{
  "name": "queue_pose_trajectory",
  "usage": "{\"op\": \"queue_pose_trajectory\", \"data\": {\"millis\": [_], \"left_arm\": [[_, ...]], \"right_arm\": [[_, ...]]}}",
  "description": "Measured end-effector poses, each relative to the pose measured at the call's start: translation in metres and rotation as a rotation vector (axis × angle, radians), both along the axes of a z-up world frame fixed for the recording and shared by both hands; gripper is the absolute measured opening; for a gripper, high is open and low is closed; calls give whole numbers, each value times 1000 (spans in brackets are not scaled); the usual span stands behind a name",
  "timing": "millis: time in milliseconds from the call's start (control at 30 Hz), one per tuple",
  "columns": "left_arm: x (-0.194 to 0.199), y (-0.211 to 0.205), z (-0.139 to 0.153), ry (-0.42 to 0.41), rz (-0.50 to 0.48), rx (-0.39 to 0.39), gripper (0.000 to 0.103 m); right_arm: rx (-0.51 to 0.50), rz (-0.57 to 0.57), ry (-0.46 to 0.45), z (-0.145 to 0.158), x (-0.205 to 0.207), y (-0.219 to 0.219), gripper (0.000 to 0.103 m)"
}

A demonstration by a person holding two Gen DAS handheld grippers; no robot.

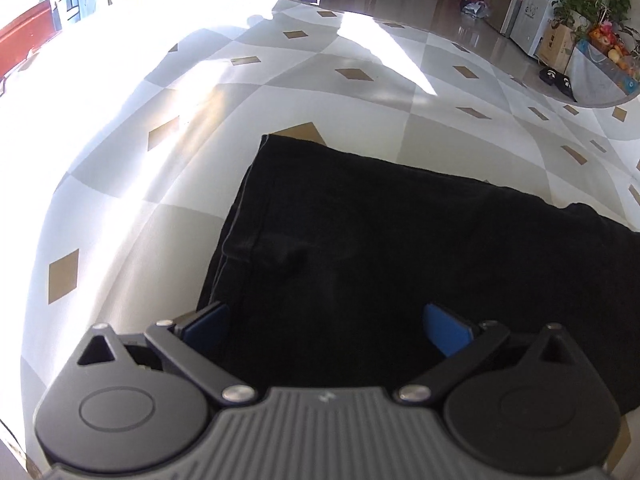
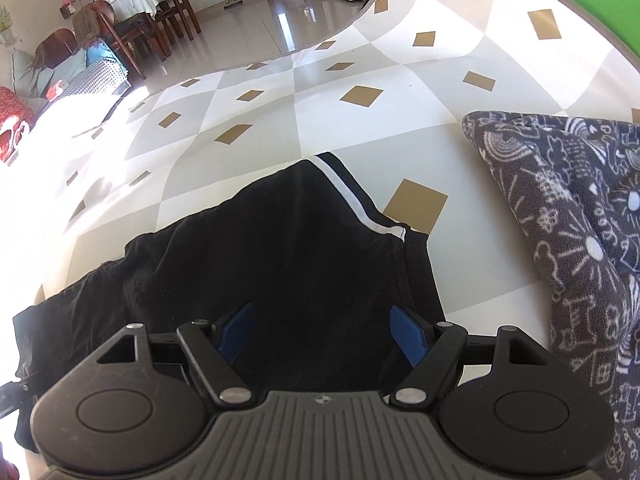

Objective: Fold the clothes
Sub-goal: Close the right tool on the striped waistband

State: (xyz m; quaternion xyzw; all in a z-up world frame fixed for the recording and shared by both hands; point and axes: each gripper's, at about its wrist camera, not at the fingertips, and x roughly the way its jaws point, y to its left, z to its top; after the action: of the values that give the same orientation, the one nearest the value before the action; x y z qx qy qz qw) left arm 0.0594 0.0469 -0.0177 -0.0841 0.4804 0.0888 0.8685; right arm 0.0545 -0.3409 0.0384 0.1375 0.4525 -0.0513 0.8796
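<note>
Hovering over the black garment (image 1: pixel 400 248) on the checkered table (image 1: pixel 132 184), we hold the left gripper (image 1: pixel 326 324) and right gripper (image 2: pixel 322 332) spread, gripping nothing; a patterned cloth (image 2: pixel 560 208) lies beside the garment.

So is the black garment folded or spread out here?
Folded at least once: the black garment shows a second layer edge beside its white stripe, and a straight squared end in the left wrist view. How many folds, cannot tell.
</note>
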Motion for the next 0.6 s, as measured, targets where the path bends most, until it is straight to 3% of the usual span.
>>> {"op": "queue_pose_trajectory", "data": {"millis": [100, 400, 600], "left_arm": [[1, 2, -7, 16, 38, 56, 103], [-16, 13, -4, 22, 75, 65, 103], [-20, 11, -3, 20, 75, 63, 103]], "right_arm": [[25, -35, -2, 0, -1, -9, 73], [121, -188, 47, -21, -5, -43, 74], [152, -195, -1, -24, -10, -43, 76]]}}
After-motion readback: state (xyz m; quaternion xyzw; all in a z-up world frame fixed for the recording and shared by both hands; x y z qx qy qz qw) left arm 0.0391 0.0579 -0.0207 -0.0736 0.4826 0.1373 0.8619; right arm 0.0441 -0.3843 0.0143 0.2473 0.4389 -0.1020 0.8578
